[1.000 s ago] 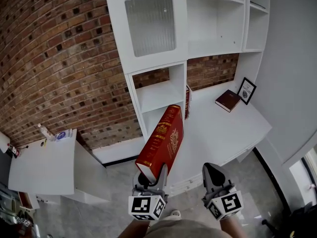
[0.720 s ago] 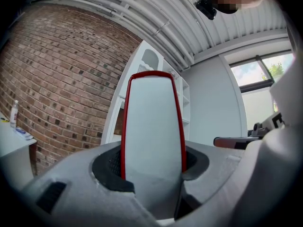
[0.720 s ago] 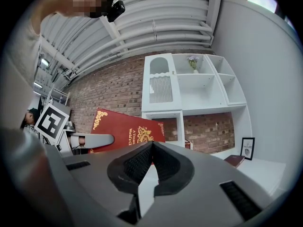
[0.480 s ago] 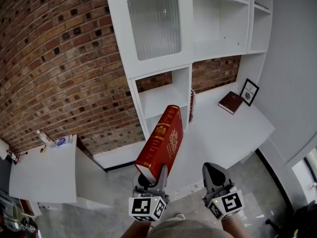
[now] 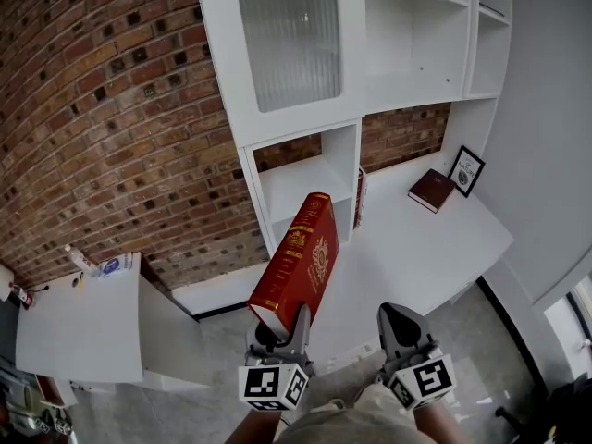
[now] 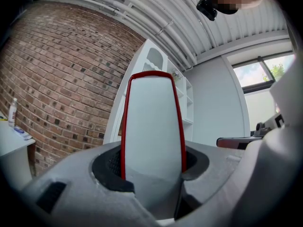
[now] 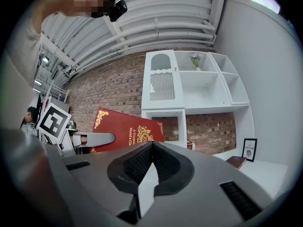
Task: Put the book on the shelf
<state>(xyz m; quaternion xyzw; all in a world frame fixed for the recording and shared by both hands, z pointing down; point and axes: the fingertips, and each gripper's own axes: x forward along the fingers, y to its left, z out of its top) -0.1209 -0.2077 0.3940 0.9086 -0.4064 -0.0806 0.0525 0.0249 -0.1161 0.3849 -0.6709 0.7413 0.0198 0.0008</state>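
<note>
While clamped at its lower end in the half-open left tongs (image 5: 282, 326), the red gold-stamped book (image 5: 296, 262) tilts mid-air before the white shelf (image 5: 305, 178); right tongs (image 5: 396, 314) closed, empty.

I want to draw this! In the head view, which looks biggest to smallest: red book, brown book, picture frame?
1. red book, largest by far, though nearest the camera.
2. brown book and picture frame: about alike, too close to rank.
</note>
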